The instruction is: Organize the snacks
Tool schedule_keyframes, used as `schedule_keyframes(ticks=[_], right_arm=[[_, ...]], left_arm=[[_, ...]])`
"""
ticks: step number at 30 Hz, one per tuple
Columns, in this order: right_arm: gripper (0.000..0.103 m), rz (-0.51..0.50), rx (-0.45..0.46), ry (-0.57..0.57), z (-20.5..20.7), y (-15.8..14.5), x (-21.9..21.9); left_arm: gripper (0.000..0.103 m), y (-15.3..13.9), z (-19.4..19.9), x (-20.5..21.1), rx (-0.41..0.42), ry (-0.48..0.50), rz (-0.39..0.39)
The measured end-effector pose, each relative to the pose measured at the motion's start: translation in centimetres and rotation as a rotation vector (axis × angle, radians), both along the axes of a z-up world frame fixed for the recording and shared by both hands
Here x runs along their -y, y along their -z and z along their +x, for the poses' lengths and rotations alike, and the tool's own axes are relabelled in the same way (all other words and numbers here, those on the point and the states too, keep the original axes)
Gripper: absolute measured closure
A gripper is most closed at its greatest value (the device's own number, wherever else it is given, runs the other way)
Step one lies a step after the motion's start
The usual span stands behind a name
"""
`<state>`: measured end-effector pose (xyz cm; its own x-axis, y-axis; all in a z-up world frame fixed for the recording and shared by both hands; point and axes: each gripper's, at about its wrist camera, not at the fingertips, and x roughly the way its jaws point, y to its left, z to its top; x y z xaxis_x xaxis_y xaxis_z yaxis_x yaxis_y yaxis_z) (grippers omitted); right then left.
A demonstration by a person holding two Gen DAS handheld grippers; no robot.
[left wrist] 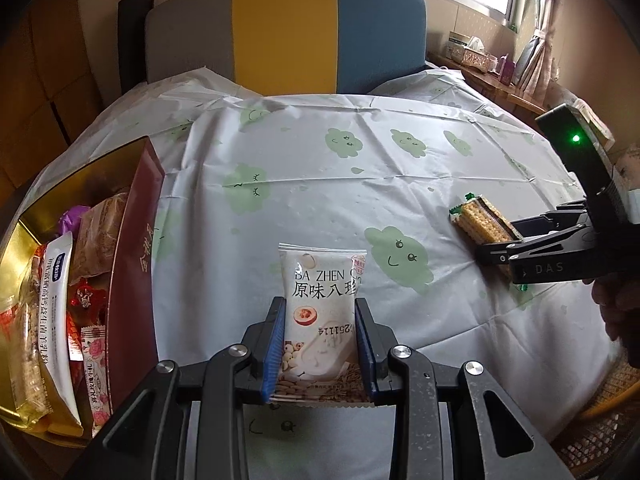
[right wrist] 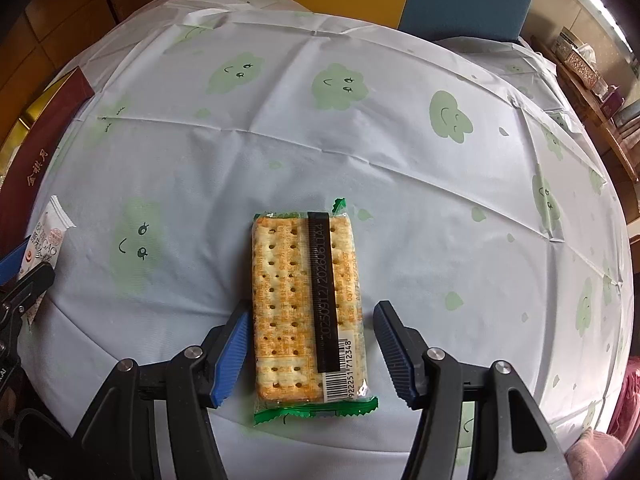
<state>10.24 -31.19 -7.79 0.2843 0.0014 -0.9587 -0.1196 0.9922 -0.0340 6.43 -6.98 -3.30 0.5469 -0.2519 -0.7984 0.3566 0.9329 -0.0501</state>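
Left gripper (left wrist: 320, 344): black frame, blue ribbed pads, clamped on a white snack pouch (left wrist: 320, 312) with black Chinese print and a picture of nuts at its lower end. Both pads press the pouch's long edges. The pouch stands upright between the fingers, lifted clear of the table, its top seal pointing away from the camera.

Right gripper (right wrist: 310, 354): same build, jaws standing apart, straddling a clear, green-ended pack of square crackers (right wrist: 306, 308). The pack lies flat on the cloth, barcode end nearest the gripper. The left pad sits just beside the pack's edge; whether it touches cannot be told. The right pad is clearly off the pack, with cloth showing in the gap. Nothing is gripped.

Surface: round table covered by a pale plastic cloth printed with green smiling clouds (left wrist: 360, 160).

At the table's left edge sits a dark red box with a gold lining (left wrist: 136, 240), open and holding several wrapped snacks: a white sachet, red wrappers, a pink floral wrapper, a purple one.

Beyond the table: a chair back in grey, yellow and blue panels (left wrist: 288, 32). A wooden sideboard holding a tissue box (left wrist: 472, 52) stands under the window.
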Motion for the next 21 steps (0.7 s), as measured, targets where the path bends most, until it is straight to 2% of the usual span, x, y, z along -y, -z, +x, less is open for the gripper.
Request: schedule_keyframes(ticks=[7, 14, 17, 21], right_arm=[[0.042, -0.037, 0.021, -0.030, -0.5, 0.1, -0.9], [0.052, -0.046, 0.029, -0.059, -1.1, -0.1, -2.2], [0.054, -0.060, 0.036, -0.074, -1.5, -0.2, -3.2], [0.054, -0.071, 0.042, -0.084, -2.1, -0.3, -3.7]], left_arm=[[0.070, -1.3, -1.0, -1.1, 0.004, -0.008, -0.033], [0.070, -2.8, -1.6, -3.8, 0.009, -0.043, -0.075], [0.070, -4.2, -1.8, -6.5, 0.024, -0.094, -0.106], [0.070, -5.9, -1.4, -12.8, 0.044, -0.240, -0.152]])
